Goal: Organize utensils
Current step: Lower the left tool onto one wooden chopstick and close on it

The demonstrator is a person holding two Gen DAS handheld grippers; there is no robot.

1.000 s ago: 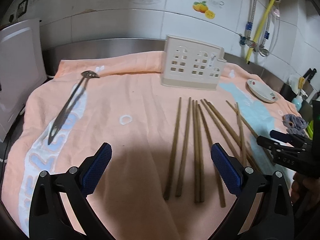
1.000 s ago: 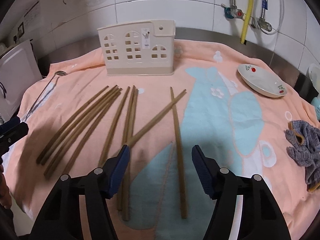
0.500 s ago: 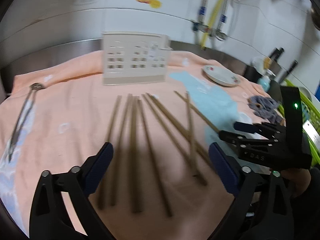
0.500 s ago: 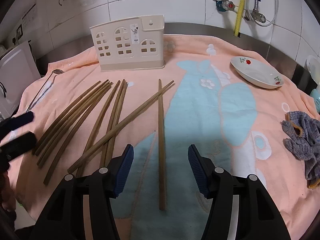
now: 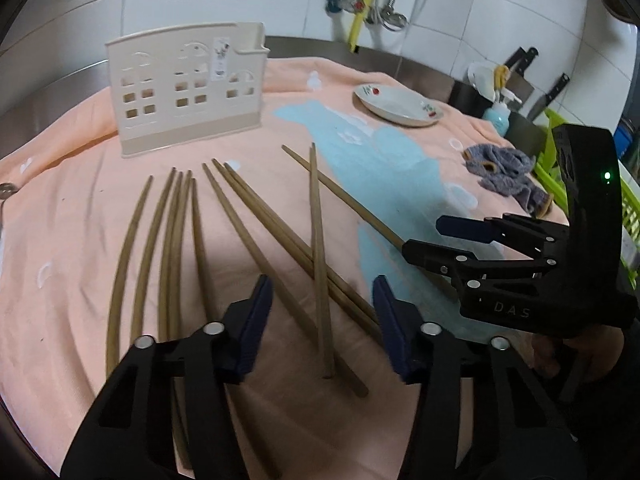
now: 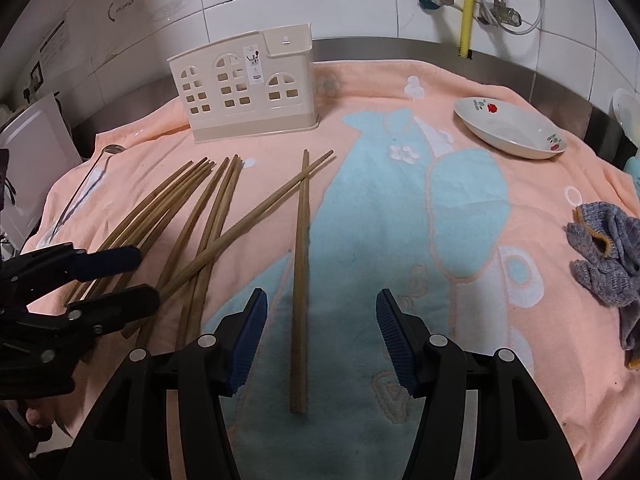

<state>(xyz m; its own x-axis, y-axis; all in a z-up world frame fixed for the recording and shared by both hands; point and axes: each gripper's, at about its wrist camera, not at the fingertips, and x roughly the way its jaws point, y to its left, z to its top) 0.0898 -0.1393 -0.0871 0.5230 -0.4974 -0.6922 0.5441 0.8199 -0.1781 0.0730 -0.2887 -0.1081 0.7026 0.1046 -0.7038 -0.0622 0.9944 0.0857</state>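
Currently both grippers angle downward over the chopsticks lying on the towel: left gripper jaws just narrowed, apart, gripping nothing; right gripper apart, straddling 1 chopstick, untouched.

You are looking at matt brown wooden chopsticks lying on a soft terry towel, peach with pale blue patches. Behind the towel, a smooth cream plastic holder is standing; right of it, a glossy ceramic dish is shining. The bench edging the towel is showing brushed steel.
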